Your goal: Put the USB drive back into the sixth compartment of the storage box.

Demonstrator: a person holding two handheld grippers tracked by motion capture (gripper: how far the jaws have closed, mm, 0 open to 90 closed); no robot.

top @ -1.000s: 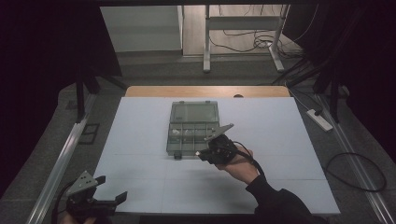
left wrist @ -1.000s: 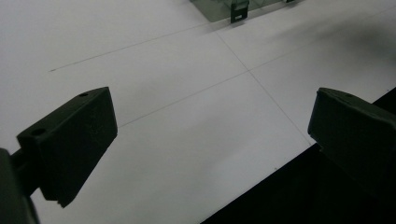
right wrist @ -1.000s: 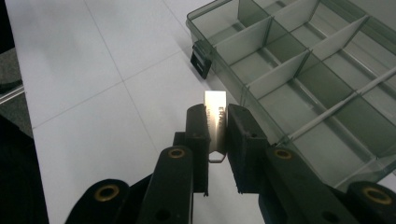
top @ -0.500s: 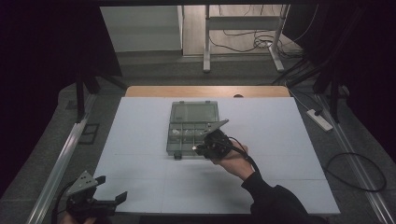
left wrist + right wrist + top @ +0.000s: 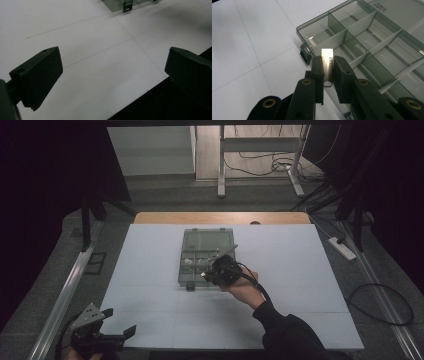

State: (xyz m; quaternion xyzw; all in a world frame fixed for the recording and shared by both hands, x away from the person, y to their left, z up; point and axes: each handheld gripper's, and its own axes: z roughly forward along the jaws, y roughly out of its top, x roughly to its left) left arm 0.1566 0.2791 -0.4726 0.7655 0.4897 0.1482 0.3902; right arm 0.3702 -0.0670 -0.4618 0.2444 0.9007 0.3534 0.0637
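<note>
The small flat silvery metal piece (image 5: 327, 62) stood upright, clamped in the right gripper (image 5: 327, 65) above the smoky clear plastic compartment box's (image 5: 372, 47) near-corner cell; the left gripper (image 5: 112, 75) gaped empty, well apart.

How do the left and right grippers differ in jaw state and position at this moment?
The left gripper has its jaws wide apart with nothing between them; the right gripper is clamped on a small metal piece. The left one sits at the table's near edge; the right one is over the compartment box. Both have black jaws.
</note>
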